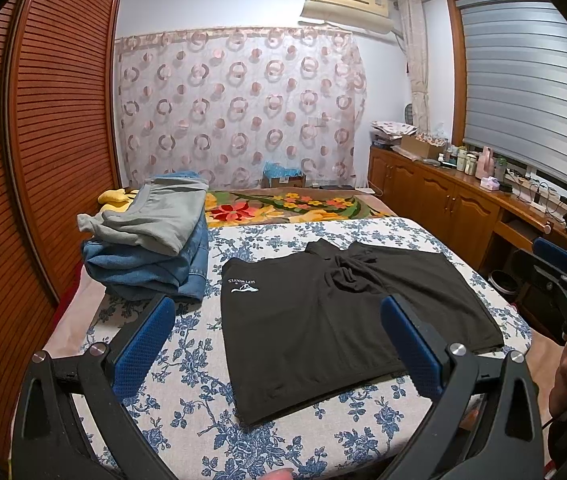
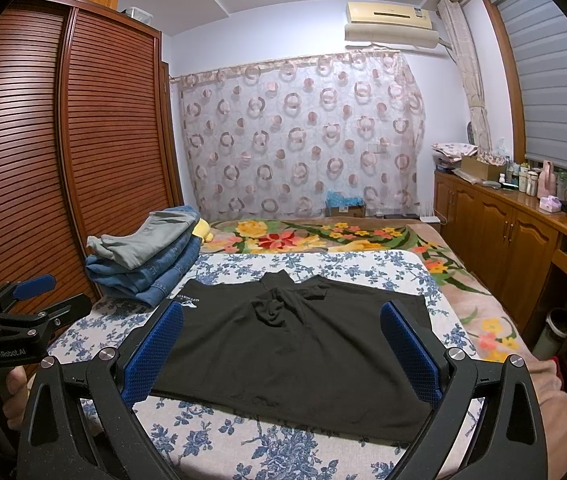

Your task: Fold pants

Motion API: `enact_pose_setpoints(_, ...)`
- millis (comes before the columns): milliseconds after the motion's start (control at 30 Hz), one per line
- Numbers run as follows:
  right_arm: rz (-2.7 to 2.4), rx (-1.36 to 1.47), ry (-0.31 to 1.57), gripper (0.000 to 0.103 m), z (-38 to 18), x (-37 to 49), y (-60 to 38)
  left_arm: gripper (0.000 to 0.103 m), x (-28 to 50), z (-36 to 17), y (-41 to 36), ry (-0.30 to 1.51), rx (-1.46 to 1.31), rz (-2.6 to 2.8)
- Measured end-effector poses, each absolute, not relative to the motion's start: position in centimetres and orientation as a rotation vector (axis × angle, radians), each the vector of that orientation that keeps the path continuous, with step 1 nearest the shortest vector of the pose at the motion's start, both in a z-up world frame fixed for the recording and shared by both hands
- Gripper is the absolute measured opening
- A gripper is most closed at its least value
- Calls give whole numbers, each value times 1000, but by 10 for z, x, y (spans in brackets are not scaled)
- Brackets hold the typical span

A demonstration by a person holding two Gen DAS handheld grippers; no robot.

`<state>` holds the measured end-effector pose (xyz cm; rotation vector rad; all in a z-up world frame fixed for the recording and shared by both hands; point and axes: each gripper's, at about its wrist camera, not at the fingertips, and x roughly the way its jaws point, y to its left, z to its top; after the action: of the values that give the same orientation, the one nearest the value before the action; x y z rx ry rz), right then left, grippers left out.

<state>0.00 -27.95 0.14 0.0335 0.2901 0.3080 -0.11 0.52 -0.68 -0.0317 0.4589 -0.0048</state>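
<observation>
Clothes pile (image 1: pixel 151 236): grey garment on folded jeans, at the bed's left edge.
My left tongs (image 1: pixel 279 344): spread wide, gripping nothing, above the bedspread (image 1: pixel 187 364).
Black pants (image 1: pixel 335 320): flat on the bed, crotch bunched, logo toward the pile.
My right tongs (image 2: pixel 281 352): spread wide, empty, over the pants.

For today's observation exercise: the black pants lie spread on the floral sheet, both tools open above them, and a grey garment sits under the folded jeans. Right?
One detail is wrong: the grey garment lies on top of the folded jeans, as the left wrist view shows. The black pants, floral sheet, left tool and right tool are as stated.
</observation>
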Motion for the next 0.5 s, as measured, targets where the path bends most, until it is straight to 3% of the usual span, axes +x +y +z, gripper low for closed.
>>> enact_pose_setpoints(500, 308, 31, 288, 99, 1, 0, -279, 103, -1, -7, 5, 457, -31, -4)
